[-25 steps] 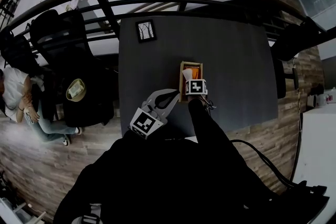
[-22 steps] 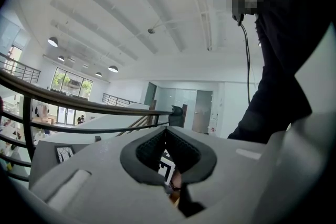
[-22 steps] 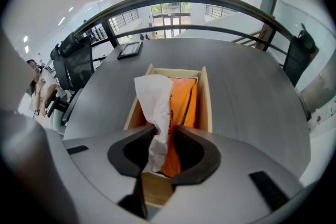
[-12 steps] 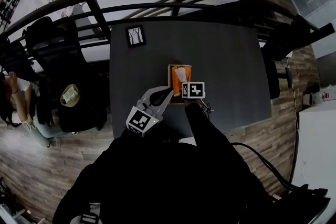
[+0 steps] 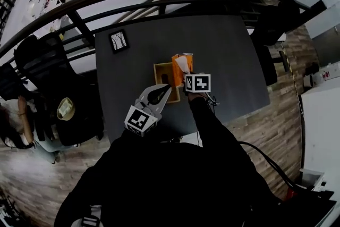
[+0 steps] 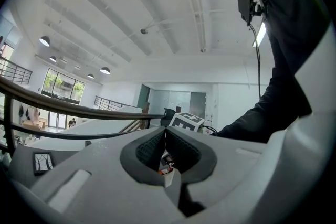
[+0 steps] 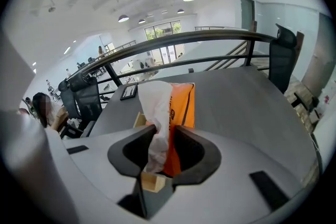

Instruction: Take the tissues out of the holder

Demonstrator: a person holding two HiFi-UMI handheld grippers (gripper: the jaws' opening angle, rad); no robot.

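A: Status on the tissues?

B: Nearly done, by my read. On the table (image 5: 234, 61), the wooden holder (image 5: 158, 67) looks empty. The orange tissue pack (image 5: 180, 60) is out of it and held up in the air, just beside and above the holder's right edge.

A: What's holding it?

B: The right gripper (image 7: 164, 147). Its jaws pinch the pack, and the white sheet (image 7: 157, 107) sticking out of the top is caught between them too.

A: And the other one?

B: The left gripper (image 5: 166, 89) has its jaws pressed together on nothing. The tips are at the holder's near rim, and I can't tell if they touch it.

A: Remaining?

B: Set the pack on the table clear of the holder, then release. The grip is partly on the loose sheet, so the pack could slip.
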